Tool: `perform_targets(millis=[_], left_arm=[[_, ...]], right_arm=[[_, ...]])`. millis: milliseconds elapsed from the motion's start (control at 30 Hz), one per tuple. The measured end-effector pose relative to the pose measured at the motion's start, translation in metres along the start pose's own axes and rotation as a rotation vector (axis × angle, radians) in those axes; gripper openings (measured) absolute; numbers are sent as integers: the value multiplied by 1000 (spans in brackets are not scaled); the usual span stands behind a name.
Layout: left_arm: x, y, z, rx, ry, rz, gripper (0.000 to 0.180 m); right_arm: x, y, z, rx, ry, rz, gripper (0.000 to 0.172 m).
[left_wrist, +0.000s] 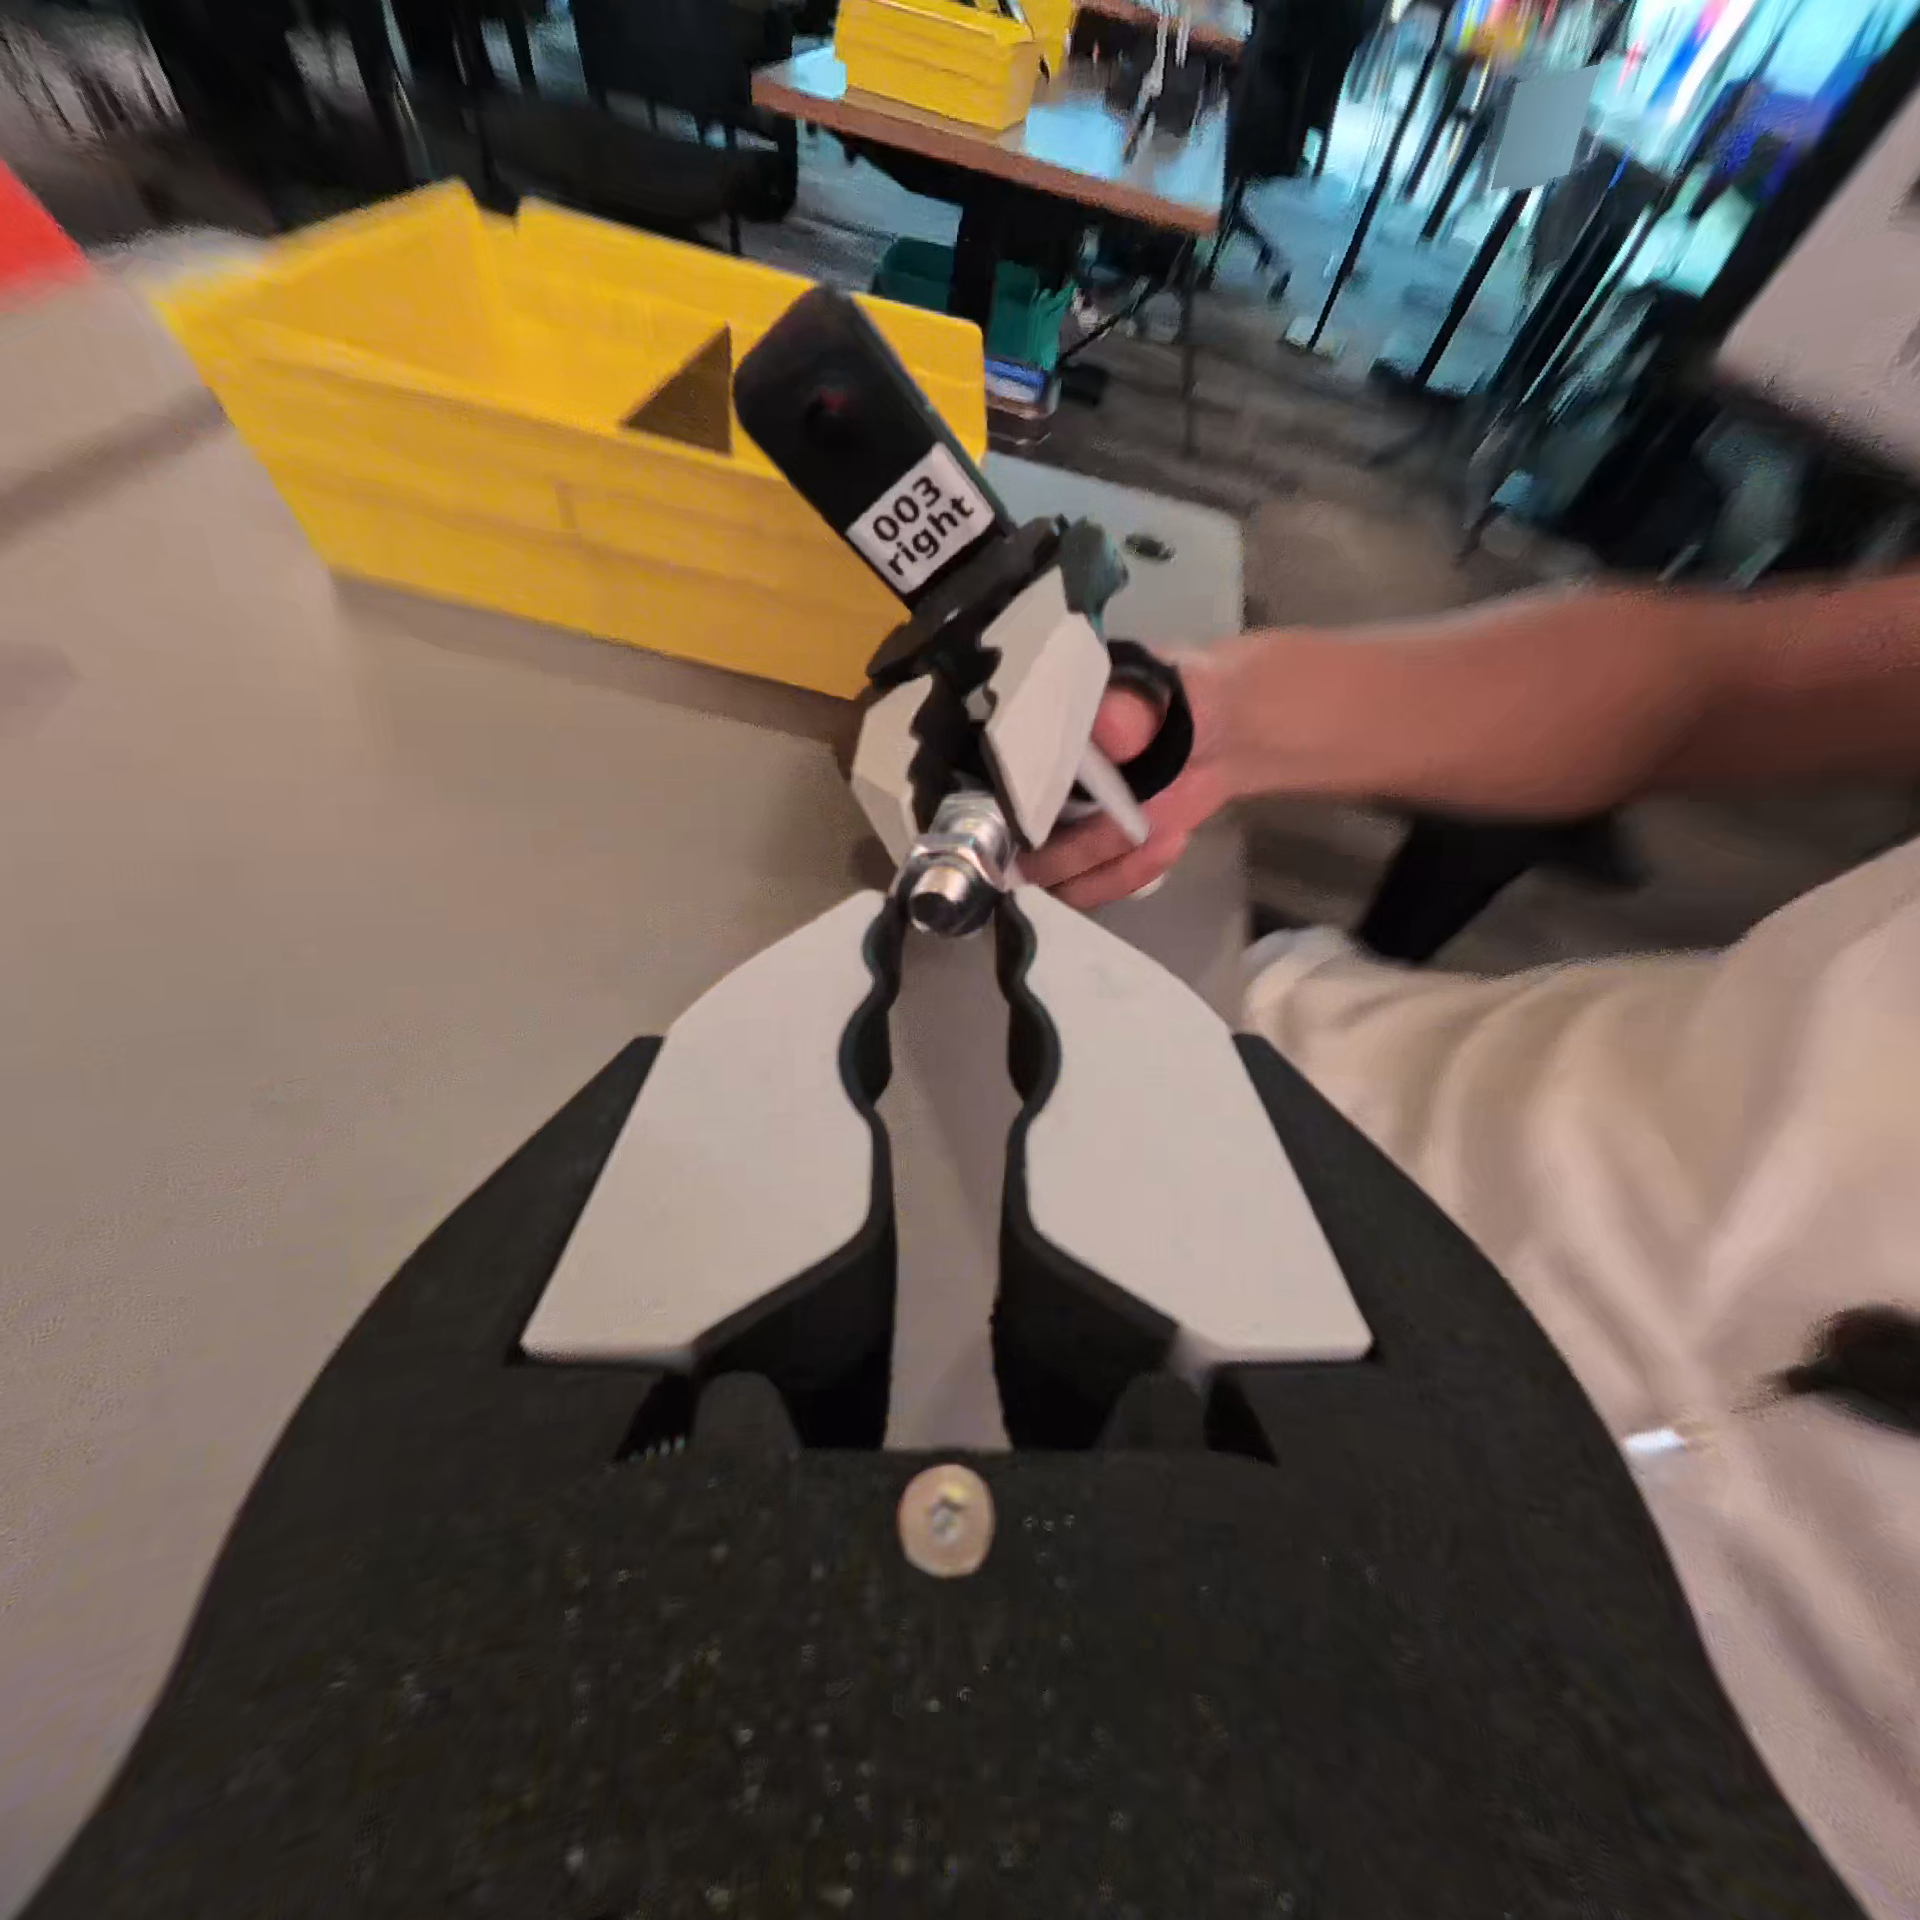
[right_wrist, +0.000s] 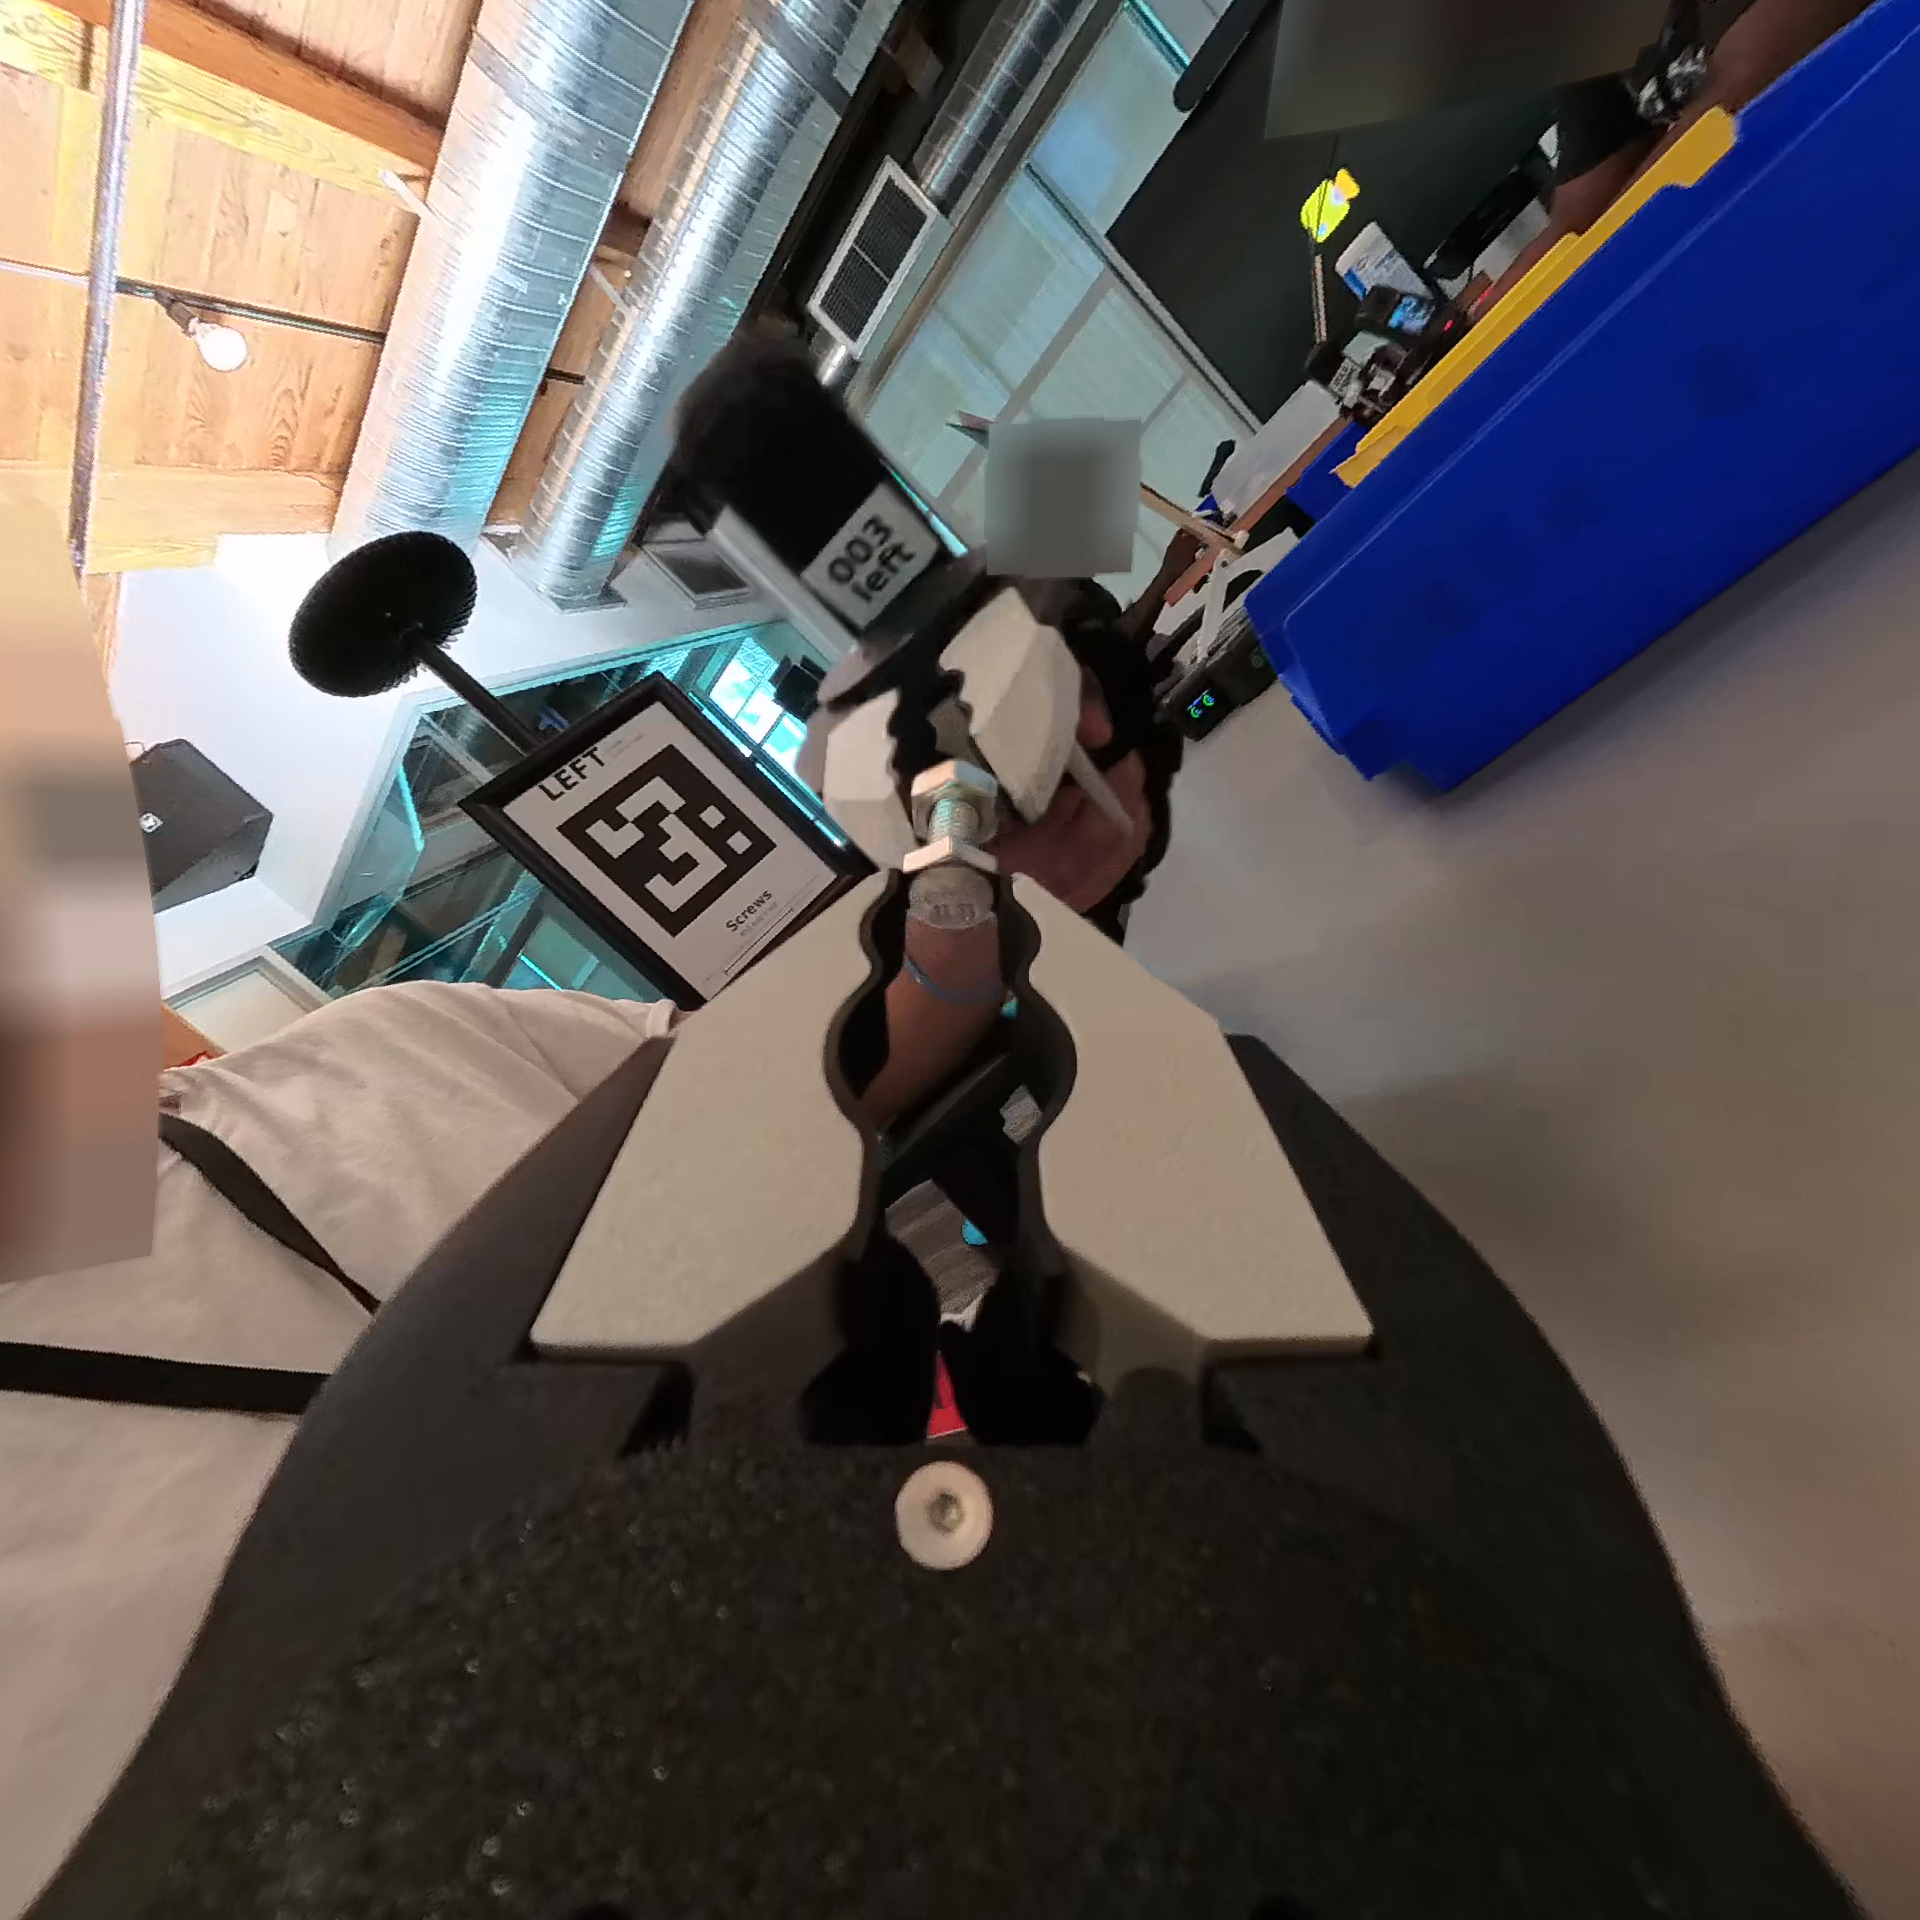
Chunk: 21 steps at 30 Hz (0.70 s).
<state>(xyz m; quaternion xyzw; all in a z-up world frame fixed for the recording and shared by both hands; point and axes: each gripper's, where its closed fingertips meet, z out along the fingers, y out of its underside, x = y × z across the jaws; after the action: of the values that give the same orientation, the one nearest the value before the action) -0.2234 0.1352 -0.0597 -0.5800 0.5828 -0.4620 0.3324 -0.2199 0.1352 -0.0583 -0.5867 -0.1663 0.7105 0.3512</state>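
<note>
My left gripper (left_wrist: 948, 914) and right gripper (right_wrist: 951, 904) meet tip to tip, both clamped on one bolt (right_wrist: 948, 826), hands gripping the handles.

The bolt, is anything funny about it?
Not broken. The bolt hangs in the air, gripped at both ends: the right gripper pinches its head, the left gripper the far end. A nut sits near the head.

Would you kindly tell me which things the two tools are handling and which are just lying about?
Handled: bolt, its head in the right tool; nut in the left tool.
Lying about: yellow bin, blue bin, framed marker sign.
</note>
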Motion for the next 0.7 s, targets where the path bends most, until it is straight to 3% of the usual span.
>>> perform_targets(millis=[167,233,300,367,500,600,700], left_arm=[[-1,-5,0,88,170,-562,16],[0,-6,0,127,233,-696,15],[1,-6,0,141,257,-727,15],[2,-5,0,109,248,-671,16],[1,3,-1,-20,172,-384,55],[-5,0,-3,4,89,-37,75],[6,-3,-6,69,96,334,72]], right_arm=[[5,6,4,-34,45,-31,16],[5,8,5,-43,38,-14,16],[4,8,5,-43,33,-10,16],[3,7,5,-37,26,-10,16],[0,-2,0,2,18,-1,17],[-3,1,-2,-39,-23,114,16],[-11,11,0,-118,-92,222,16]])
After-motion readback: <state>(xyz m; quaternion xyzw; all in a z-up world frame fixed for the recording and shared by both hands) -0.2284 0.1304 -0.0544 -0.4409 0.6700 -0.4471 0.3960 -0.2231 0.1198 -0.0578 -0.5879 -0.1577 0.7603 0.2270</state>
